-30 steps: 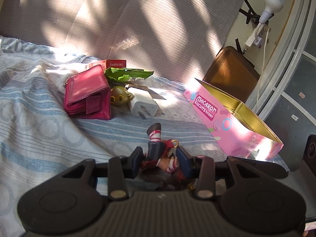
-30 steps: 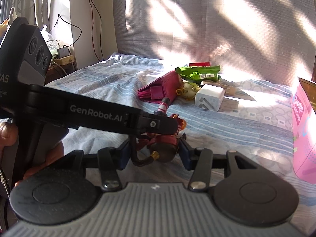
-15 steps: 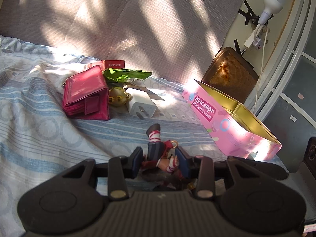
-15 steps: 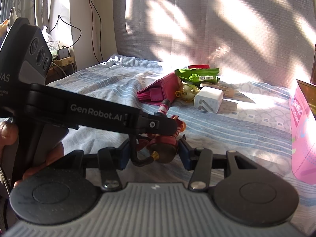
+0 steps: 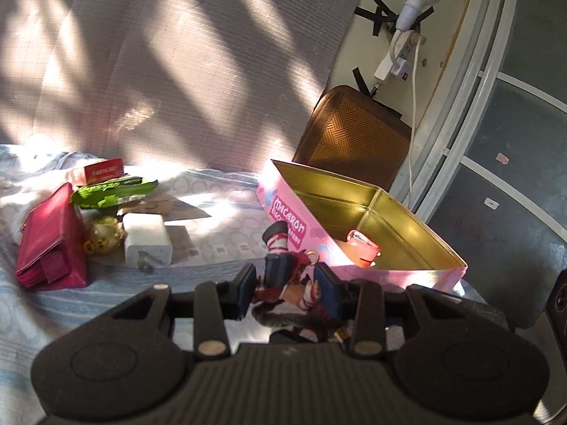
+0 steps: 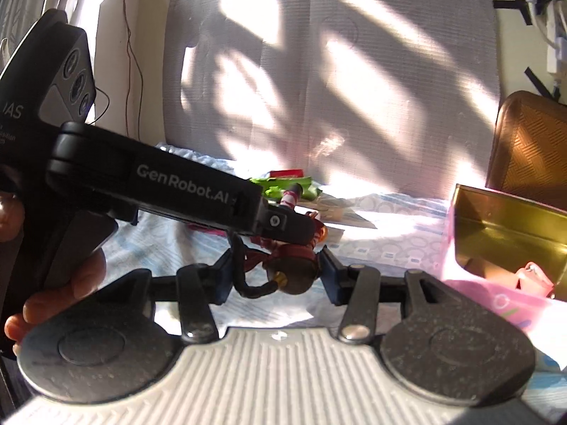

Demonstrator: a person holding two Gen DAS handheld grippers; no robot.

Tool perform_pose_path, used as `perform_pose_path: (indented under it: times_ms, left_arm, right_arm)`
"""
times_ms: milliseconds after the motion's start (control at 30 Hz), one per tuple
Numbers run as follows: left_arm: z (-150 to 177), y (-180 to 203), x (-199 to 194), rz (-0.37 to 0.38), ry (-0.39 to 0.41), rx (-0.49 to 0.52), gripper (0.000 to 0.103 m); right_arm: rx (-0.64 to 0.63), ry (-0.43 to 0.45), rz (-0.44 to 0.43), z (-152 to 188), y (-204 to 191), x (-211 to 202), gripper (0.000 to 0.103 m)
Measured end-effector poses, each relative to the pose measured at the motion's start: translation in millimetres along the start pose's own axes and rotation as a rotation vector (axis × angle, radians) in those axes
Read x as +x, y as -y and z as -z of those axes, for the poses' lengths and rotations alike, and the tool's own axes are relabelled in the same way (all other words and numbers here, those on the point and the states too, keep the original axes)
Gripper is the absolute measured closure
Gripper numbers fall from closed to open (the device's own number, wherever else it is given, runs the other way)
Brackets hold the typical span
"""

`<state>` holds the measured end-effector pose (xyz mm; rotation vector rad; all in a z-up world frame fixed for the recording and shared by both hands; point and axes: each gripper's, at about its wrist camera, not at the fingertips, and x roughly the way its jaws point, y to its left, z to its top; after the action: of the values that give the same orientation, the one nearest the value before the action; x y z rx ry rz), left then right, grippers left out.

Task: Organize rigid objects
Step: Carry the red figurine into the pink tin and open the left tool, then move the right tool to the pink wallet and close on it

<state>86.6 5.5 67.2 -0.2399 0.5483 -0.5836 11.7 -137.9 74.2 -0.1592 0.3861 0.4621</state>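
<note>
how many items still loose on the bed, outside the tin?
5 visible: red wallet, gold trinket beside it, white charger, green packet, red box at the back. Flat card under the charger not counted; more may be hidden.
</note>
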Motion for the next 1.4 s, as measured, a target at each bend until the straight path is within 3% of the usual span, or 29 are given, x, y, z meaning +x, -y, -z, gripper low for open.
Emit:
perform_pose_path:
  times_ms: [233,467,567,633,800,967,1100,1267,1400]
  left_arm:
    - [-25,56,50,0.087,-0.006,0.074,0.067]
    - [-29,97,103,0.152,-0.047,0.103,0.067]
    - [-29,102,123,0.166,-0.067,0.087,0.067]
    - [-30,102,133,0.137,-0.082,0.071,0.064]
    - [-33,78,115,0.097,-0.046,0.032,0.062]
    - [-20,44,69,0.025,-0.015,0.038,0.061]
    - [5,4,30,-0.103,-0.024,0.049,0.059]
    - [21,-70,-15,-0.298,-0.023,-0.063,0.059]
    - [24,-121,-47,-0.438,0.046,-0.157,0.059]
  right_arm:
    - [0.024,0.064,0.143,-5,53,-24,0.051]
    - [0.051,0.080,0.267,7,95,-41,0.053]
    - [0.053,0.065,0.328,15,111,-40,0.053]
    - [0.081,0.029,0.382,21,124,-33,0.053]
    - [0.204,0.037,0.399,35,142,-44,0.053]
    - [0.210,0.082,0.343,29,131,-51,0.053]
    - [0.181,0.120,0.255,17,110,-49,0.053]
    - [0.121,0.104,0.126,1,72,-29,0.053]
    - [0.108,0.035,0.014,-10,44,4,0.053]
